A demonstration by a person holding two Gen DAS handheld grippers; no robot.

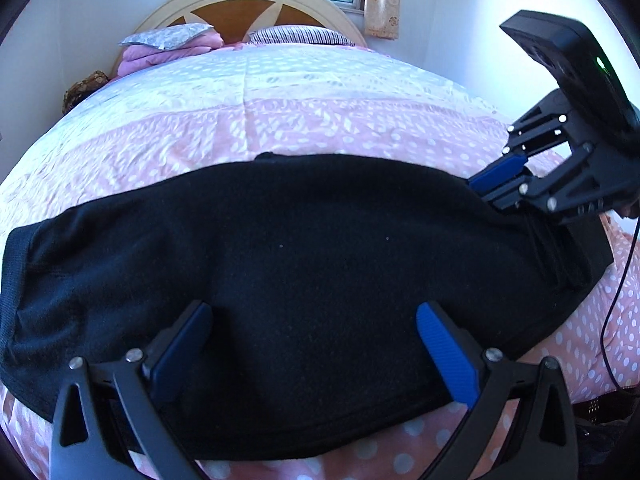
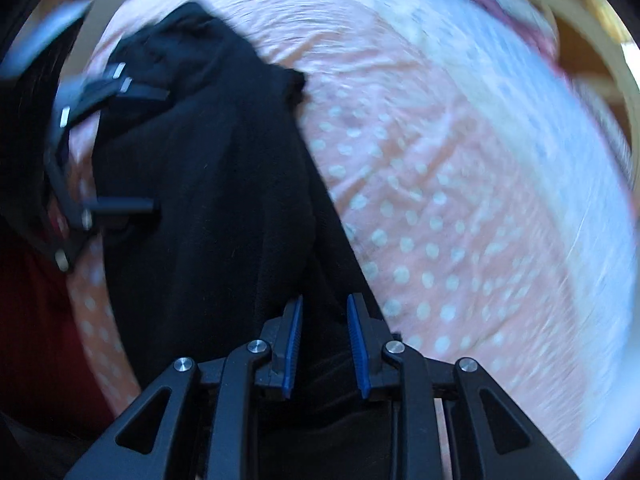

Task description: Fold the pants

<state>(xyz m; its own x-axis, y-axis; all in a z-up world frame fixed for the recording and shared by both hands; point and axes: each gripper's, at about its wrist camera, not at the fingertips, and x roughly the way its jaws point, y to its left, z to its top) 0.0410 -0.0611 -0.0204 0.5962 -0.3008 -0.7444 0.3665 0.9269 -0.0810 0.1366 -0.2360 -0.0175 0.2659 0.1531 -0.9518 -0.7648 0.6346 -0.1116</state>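
1 pair of black pants [image 1: 304, 264] lies flat on the polka-dot bedspread [image 1: 304, 120], filling the middle band of the left wrist view, its long axis running from the left edge of the frame to the right edge. The right gripper [image 1: 502, 178] meets the cloth at the right end of that band; in the right wrist view, which is blurred, its 2 blue pads [image 2: 294, 340] stand narrowly apart with black fabric between them, so it looks pinched on the pants [image 2: 224, 168], though I judge that rather than see it plainly. The left gripper [image 1: 316, 344] sits low in the frame's centre, over the near long edge, fingers spread wide and holding nothing. Any fold along the length would probably turn on the right end, the only end gripped.
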